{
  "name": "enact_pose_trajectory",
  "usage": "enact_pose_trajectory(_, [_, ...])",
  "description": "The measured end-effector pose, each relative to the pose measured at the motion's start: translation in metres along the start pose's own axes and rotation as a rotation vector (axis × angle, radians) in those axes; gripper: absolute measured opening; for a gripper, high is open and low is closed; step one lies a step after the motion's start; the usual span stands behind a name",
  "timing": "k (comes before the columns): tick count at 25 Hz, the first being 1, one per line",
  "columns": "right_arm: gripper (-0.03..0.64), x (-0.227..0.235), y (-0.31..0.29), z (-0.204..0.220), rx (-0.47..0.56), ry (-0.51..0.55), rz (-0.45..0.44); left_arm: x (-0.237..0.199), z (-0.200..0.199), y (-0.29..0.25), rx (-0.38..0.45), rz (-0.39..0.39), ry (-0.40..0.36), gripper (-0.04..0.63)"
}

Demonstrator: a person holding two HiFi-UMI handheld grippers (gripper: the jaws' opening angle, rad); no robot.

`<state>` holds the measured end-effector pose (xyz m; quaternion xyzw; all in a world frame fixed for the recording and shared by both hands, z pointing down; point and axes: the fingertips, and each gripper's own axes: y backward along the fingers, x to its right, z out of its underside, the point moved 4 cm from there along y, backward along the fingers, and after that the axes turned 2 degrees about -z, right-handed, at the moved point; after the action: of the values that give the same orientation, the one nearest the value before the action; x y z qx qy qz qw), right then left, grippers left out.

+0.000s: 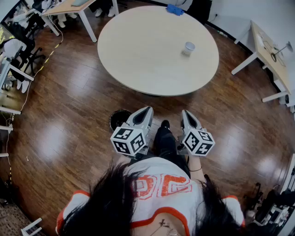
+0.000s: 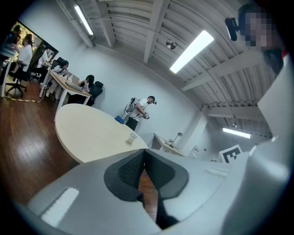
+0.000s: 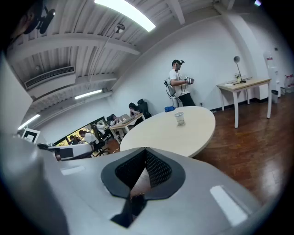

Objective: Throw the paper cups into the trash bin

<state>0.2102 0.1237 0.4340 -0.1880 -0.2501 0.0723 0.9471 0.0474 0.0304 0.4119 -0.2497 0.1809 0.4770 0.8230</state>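
Note:
One paper cup [image 1: 188, 48] stands upright on the right part of the round beige table [image 1: 147, 55]; it also shows small in the left gripper view as the cup [image 2: 132, 138] and in the right gripper view as the cup [image 3: 179, 118]. A dark round trash bin [image 1: 118, 120] sits on the wooden floor by the table's near edge, partly hidden by my left gripper [image 1: 148, 110]. My right gripper [image 1: 185, 112] is held beside it, both in front of my body and well short of the cup. Both are shut with nothing between the jaws: left gripper [image 2: 143, 152], right gripper [image 3: 145, 149].
A blue object [image 1: 174, 9] lies at the table's far edge. A white desk with a lamp [image 1: 269, 46] stands at the right and another desk [image 1: 69, 7] at the far left. A person [image 3: 179, 82] stands beyond the table; others sit at desks [image 2: 69, 82].

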Motion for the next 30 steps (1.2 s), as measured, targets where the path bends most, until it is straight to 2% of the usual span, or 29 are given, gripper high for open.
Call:
enact_pose_trajectory(6, [0.002,0.021,-0.032,-0.035,0.001,0.113,-0.01,-0.006,-0.011,-0.041,-0.002,-0.015,0.0,0.0])
enact_pose_trajectory(17, [0.002,0.104,-0.099,-0.099,-0.048,0.086,-0.071,0.021,-0.041,-0.155,0.012,-0.023,0.001,0.0])
enact_pose_trajectory(22, [0.002,0.123,-0.125,-0.108,-0.088,0.091,-0.102,0.021,-0.045,-0.175,0.007,-0.073,0.002,0.0])
enact_pose_trajectory(26, [0.002,0.128,-0.145,-0.113,-0.104,0.099,-0.112,0.012,-0.045,-0.178,-0.009,-0.101,0.045,0.0])
enact_pose_trajectory(30, [0.002,0.138,-0.165,-0.126,-0.112,0.141,-0.099,0.006,-0.053,-0.194,-0.003,-0.084,0.065,0.0])
